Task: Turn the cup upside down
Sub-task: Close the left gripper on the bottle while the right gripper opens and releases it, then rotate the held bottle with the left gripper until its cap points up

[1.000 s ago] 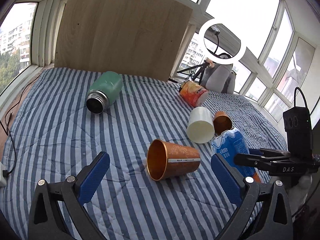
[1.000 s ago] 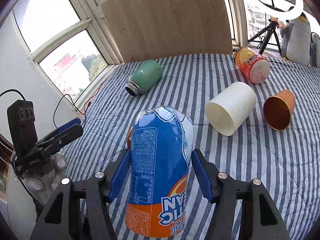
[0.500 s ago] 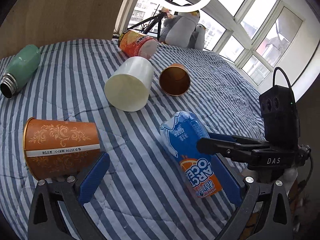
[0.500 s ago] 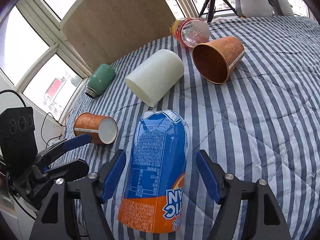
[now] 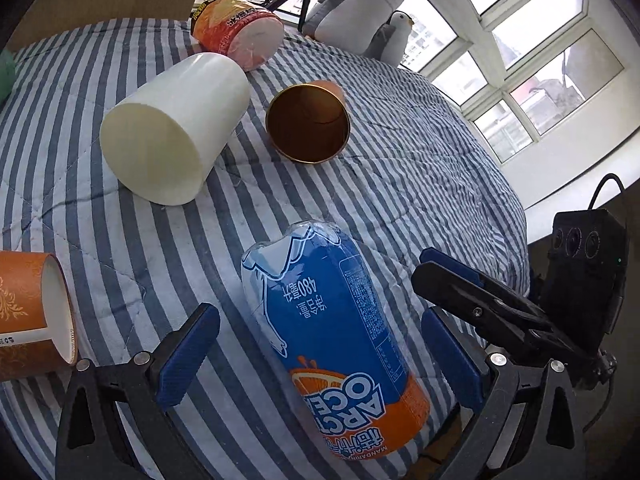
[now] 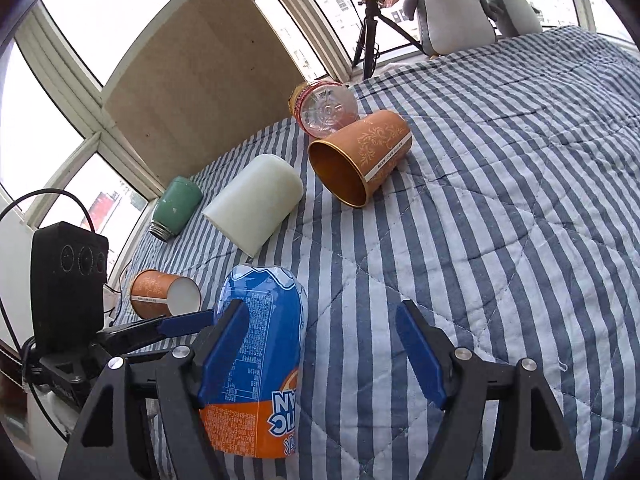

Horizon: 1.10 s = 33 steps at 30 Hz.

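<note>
Three cups lie on their sides on the striped quilt: a white cup (image 5: pixel 172 132) (image 6: pixel 256 204), a copper-lined orange cup (image 5: pixel 308 124) (image 6: pixel 360 160), and an orange cup with a white inside (image 5: pixel 32 312) (image 6: pixel 164 294). A blue and orange drink bottle (image 5: pixel 332 332) (image 6: pixel 256 360) rests on the quilt, clear end pointing away. My left gripper (image 5: pixel 320 356) is open around it, with a gap on each side. My right gripper (image 6: pixel 322 356) is open too; the bottle sits against its left finger, and nothing is between the fingers.
An orange-labelled bottle (image 5: pixel 236 30) (image 6: pixel 326 110) and a green flask (image 6: pixel 176 208) lie farther back. Penguin toys (image 5: pixel 356 12) (image 6: pixel 444 4) and a tripod stand by the windows. A wooden board (image 6: pixel 192 88) leans at the bed's head. The quilt (image 6: pixel 500 200) drops off at the right.
My right gripper opened, released the blue bottle and shifted right of it. My left gripper swung right from the orange cup until the bottle lay between its fingers.
</note>
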Available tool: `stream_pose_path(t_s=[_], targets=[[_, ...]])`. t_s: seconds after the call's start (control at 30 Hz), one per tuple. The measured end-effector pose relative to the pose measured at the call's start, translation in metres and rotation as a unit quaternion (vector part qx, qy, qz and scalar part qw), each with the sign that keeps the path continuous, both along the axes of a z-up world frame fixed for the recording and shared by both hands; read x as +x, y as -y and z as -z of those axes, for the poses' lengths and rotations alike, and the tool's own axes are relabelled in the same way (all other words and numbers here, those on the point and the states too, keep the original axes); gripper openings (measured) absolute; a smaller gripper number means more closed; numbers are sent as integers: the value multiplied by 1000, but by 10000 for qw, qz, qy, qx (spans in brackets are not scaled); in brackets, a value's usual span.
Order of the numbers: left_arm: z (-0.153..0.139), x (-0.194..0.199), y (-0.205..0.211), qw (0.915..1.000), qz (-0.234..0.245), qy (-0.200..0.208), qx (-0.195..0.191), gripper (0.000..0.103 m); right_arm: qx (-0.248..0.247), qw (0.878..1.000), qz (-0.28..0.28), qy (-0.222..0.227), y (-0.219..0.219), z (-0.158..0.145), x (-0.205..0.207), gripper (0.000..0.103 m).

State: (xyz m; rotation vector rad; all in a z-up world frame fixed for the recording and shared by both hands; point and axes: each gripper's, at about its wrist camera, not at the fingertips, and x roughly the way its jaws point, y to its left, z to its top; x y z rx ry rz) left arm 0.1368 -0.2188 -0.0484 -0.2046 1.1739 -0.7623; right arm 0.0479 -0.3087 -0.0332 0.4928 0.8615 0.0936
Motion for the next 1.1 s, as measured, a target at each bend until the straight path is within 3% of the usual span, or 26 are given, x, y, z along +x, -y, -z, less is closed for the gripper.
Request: stream_pose_path(t_s=[0.07,0.13,0.37,0.53,0.6,0.77,1.1], targets=[[6,2,11,9999,57,-111,48,94,-255,9996,118,92,3,-3,-8,72],[11,2,17,9997,83,-126,181,78,-520,9980,323,153,8,-6,-15,72],[9,-10,13,9996,63,214,156,77,-391,9978,494,219,26,-4,-23,72],[-4,-26,6,9961,33,834,291,77,-570,9960,637,274,25,-2,-23,72],[-14,-35,4,9911,-36,1274,376,77,-787,9938,713,339,21,-4,-26,72],[-38,-57,1,9683,-188,2415,604,77,-1449,9834,896,617,6,-12,-32,72],[-49,-58,5,9461,-425,3159,572,77,-2132,9672,998,950,-11,-21,-37,72]])
